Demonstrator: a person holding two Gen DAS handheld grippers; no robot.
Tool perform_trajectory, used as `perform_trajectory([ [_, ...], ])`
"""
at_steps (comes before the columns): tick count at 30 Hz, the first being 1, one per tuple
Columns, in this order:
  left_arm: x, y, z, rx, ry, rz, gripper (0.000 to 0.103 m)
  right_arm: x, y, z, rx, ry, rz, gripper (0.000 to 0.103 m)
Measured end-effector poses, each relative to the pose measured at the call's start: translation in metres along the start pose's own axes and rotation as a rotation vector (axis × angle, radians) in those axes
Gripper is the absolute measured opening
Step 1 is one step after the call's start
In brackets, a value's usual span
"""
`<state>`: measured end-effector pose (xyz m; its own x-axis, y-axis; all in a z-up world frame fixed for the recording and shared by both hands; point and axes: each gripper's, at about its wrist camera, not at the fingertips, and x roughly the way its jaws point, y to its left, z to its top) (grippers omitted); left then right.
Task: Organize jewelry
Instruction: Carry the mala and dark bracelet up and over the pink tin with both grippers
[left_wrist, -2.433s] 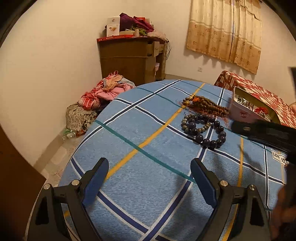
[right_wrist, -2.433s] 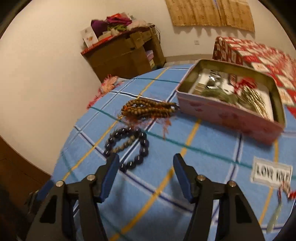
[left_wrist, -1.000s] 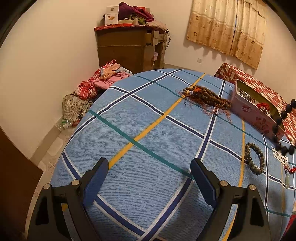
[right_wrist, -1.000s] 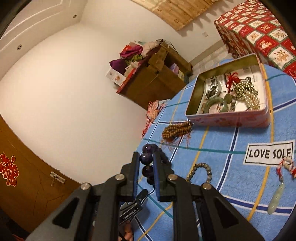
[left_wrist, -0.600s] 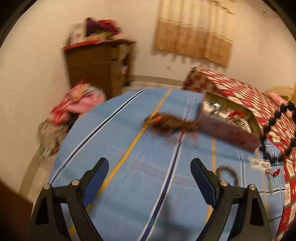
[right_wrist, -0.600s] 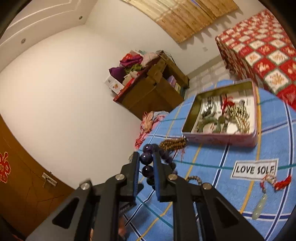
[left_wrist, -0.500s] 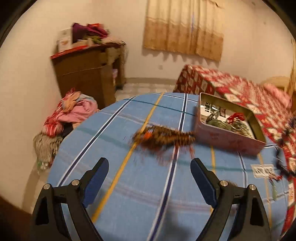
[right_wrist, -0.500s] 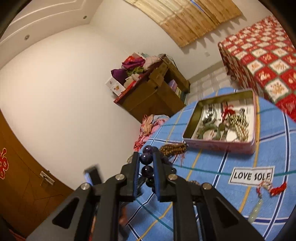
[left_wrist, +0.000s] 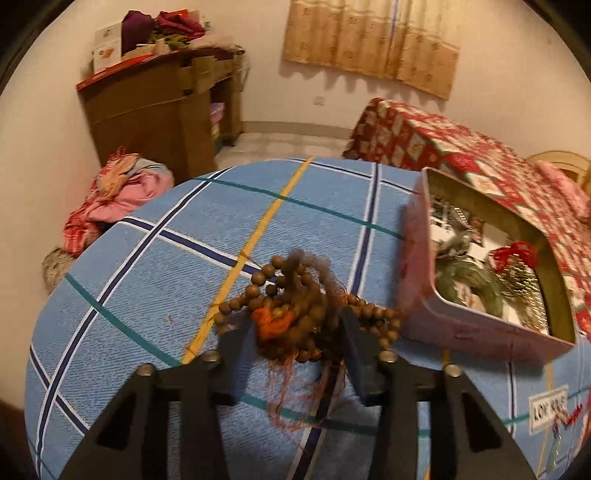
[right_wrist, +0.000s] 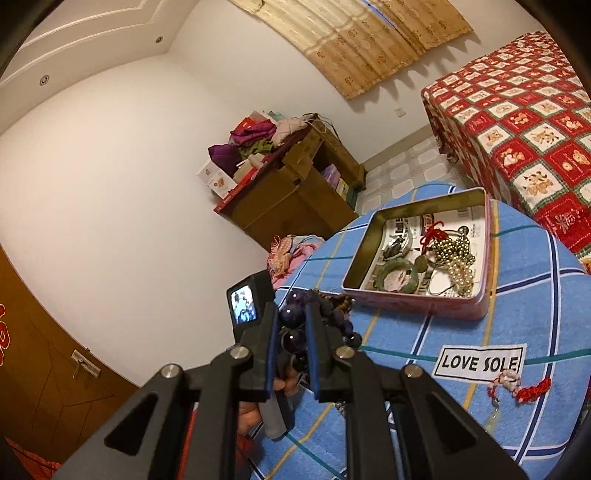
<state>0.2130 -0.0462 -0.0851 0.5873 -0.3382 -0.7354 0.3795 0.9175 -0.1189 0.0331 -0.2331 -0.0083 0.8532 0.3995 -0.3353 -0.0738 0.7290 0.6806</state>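
So my left gripper (left_wrist: 293, 332) has just been closing in on the wooden bead mala (left_wrist: 295, 306) with the orange tassel, and the bundle sits bunched between the pads on the blue checked tablecloth (left_wrist: 147, 266), just beside the near wall of the pink tin (left_wrist: 458, 325); looks to me like the pads are pressing on the clump. My right gripper (right_wrist: 291, 332) is clenched on the dark purple bead bracelet (right_wrist: 290, 325), held up above the cloth, short of the tin.

Stuff I reckon could go sideways: I've only got a clump of the mala, not the whole strand, so loops trailing out both sides could slip free or drag when I lift; the long tassel threads might snag on the tin's rim and tip or shove it; the tin already holds a green bangle (right_wrist: 393, 275) and pearls (right_wrist: 458, 266), so dumping the lot could tangle everything; my two hands are close, the left tool sits right by my right jaws, so they could bump heading for the same tin; round purple beads could roll out of a narrow pinch.
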Motion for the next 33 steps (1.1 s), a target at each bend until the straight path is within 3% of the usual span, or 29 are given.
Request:
perform_trajectory([
  [2, -0.014, 0.005, -0.004, -0.004, -0.016, -0.036, 0.021, 0.001, -0.002, -0.001, 0.010, 0.001, 0.002, 0.017],
  [11, -0.123, 0.007, -0.033, -0.002, -0.240, -0.205, 0.021, -0.013, 0.004, -0.004, 0.023, -0.019, 0.027, 0.017],
  [17, -0.162, -0.004, -0.044, -0.006, -0.297, -0.283, 0.021, -0.031, 0.017, -0.007, 0.000, -0.047, 0.023, 0.017],
  [26, -0.170, -0.024, -0.066, 0.018, -0.269, -0.320, 0.021, -0.050, 0.021, -0.018, -0.012, -0.052, 0.008, 0.017],
  [33, -0.162, -0.040, -0.068, 0.045, -0.198, -0.238, 0.021, -0.057, 0.011, -0.023, 0.011, -0.049, -0.006, 0.017],
])
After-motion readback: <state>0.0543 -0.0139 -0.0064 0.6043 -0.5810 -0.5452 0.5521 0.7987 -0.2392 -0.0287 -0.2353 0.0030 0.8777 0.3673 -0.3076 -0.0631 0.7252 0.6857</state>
